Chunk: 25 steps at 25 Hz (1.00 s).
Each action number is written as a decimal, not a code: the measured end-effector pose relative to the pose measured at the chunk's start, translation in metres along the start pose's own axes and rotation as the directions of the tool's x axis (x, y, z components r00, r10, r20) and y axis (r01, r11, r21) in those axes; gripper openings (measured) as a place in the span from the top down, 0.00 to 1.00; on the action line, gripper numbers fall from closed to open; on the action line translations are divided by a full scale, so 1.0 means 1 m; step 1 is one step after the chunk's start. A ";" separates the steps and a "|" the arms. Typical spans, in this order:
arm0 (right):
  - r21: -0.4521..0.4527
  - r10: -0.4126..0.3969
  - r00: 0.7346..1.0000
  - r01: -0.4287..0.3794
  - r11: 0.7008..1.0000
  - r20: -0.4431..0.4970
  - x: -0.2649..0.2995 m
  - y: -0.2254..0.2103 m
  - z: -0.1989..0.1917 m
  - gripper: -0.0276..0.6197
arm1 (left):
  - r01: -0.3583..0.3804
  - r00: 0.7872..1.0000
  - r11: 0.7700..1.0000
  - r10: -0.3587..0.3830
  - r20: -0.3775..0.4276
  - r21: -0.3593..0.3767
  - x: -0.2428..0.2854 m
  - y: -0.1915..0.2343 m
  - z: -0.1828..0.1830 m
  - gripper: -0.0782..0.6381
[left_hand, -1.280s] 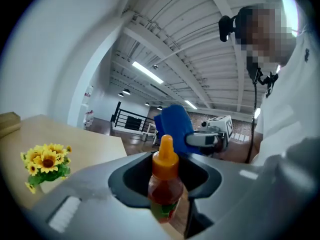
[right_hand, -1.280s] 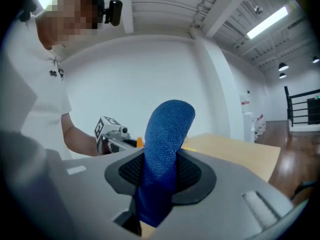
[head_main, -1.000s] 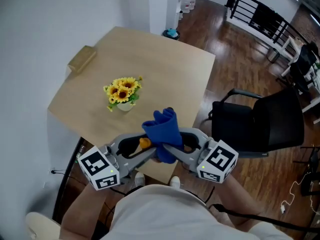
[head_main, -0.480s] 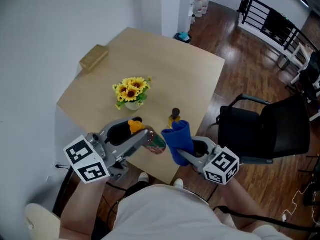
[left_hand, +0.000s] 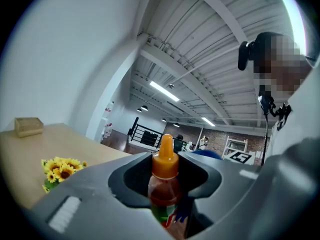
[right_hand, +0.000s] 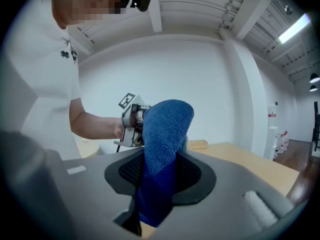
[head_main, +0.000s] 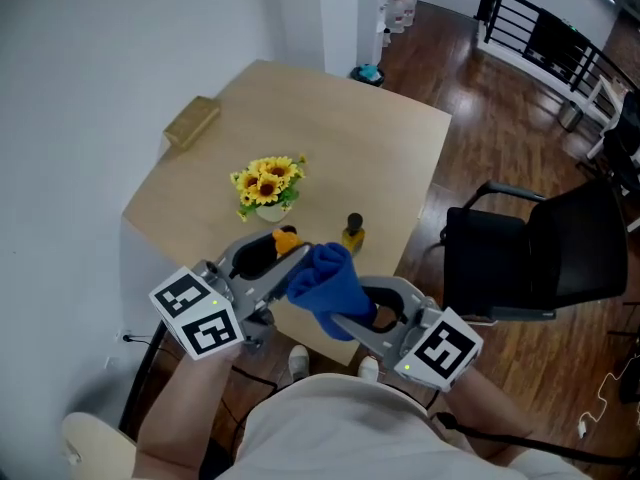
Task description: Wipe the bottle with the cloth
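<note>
My left gripper (head_main: 285, 271) is shut on a sauce bottle (left_hand: 163, 194) with an orange cap (head_main: 287, 240) and a red-green label, held above the table's near edge. A blue cloth (head_main: 325, 286) is clamped in my right gripper (head_main: 350, 316). In the head view the cloth lies against the bottle's body and hides it; only the cap shows. In the right gripper view the cloth (right_hand: 162, 154) stands up folded between the jaws, with the left gripper's marker cube (right_hand: 129, 102) behind it. A bit of the cloth (left_hand: 206, 154) shows past the bottle in the left gripper view.
On the wooden table (head_main: 330, 118) stand a pot of sunflowers (head_main: 268, 183), a small dark-capped yellow bottle (head_main: 352, 232) and a wooden block (head_main: 192, 121) at the far left. A black office chair (head_main: 530, 258) stands to the right on the wood floor.
One second ago the cloth was over the bottle; half a second ago the grippers stood apart with the cloth to the bottle's right. Now the cloth is back against the bottle.
</note>
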State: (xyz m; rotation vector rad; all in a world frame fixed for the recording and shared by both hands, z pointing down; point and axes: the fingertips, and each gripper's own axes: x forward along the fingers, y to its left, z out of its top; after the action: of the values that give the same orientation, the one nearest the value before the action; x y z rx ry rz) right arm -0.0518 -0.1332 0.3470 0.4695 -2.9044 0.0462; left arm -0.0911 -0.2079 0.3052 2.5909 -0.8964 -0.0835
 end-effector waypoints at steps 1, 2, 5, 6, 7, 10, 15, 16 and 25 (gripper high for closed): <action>0.016 -0.006 1.000 0.007 1.000 -0.029 0.001 0.000 -0.013 0.74 | 0.000 1.000 1.000 0.000 0.009 -0.002 -0.001 -0.002 0.004 0.67; 0.032 -0.012 0.999 0.013 0.999 -0.051 0.002 0.001 -0.025 0.74 | 0.001 1.000 1.000 -0.001 0.015 0.001 -0.003 -0.003 0.008 0.66; 0.089 -0.022 0.995 0.031 0.996 -0.097 -0.001 0.003 -0.060 0.74 | 0.007 1.000 1.000 -0.008 0.028 0.017 -0.007 -0.009 0.017 0.66; 0.105 -0.025 0.993 0.037 0.994 -0.114 -0.005 0.004 -0.072 0.74 | 0.012 0.999 1.000 -0.013 0.036 0.018 -0.009 -0.012 0.020 0.66; 0.121 -0.027 0.991 0.043 0.992 -0.130 -0.009 0.004 -0.082 0.74 | 0.019 0.999 1.000 -0.020 0.045 0.015 -0.011 -0.015 0.022 0.66; 0.164 -0.049 0.985 0.076 0.984 -0.163 -0.024 -0.004 -0.104 0.74 | 0.045 0.997 0.999 -0.045 0.058 0.013 -0.017 -0.023 0.026 0.66; 0.154 -0.131 0.984 0.149 0.977 -0.120 -0.046 -0.047 -0.078 0.74 | 0.091 0.995 0.994 -0.093 0.024 0.059 -0.022 -0.035 0.026 0.67; 0.147 -0.145 0.985 0.158 0.976 -0.096 -0.047 -0.056 -0.065 0.74 | 0.101 0.995 0.993 -0.102 0.012 0.065 -0.023 -0.037 0.024 0.66; -0.008 -0.033 0.999 0.033 0.999 0.019 -0.001 -0.047 0.028 0.74 | 0.211 0.977 0.975 -0.209 -0.032 0.067 -0.022 -0.060 0.004 0.66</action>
State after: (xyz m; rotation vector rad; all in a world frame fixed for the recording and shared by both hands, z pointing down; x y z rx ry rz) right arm -0.0416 -0.1791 0.3199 0.5189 -2.9132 0.0250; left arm -0.0740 -0.1533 0.2767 2.7380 -0.6244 -0.0789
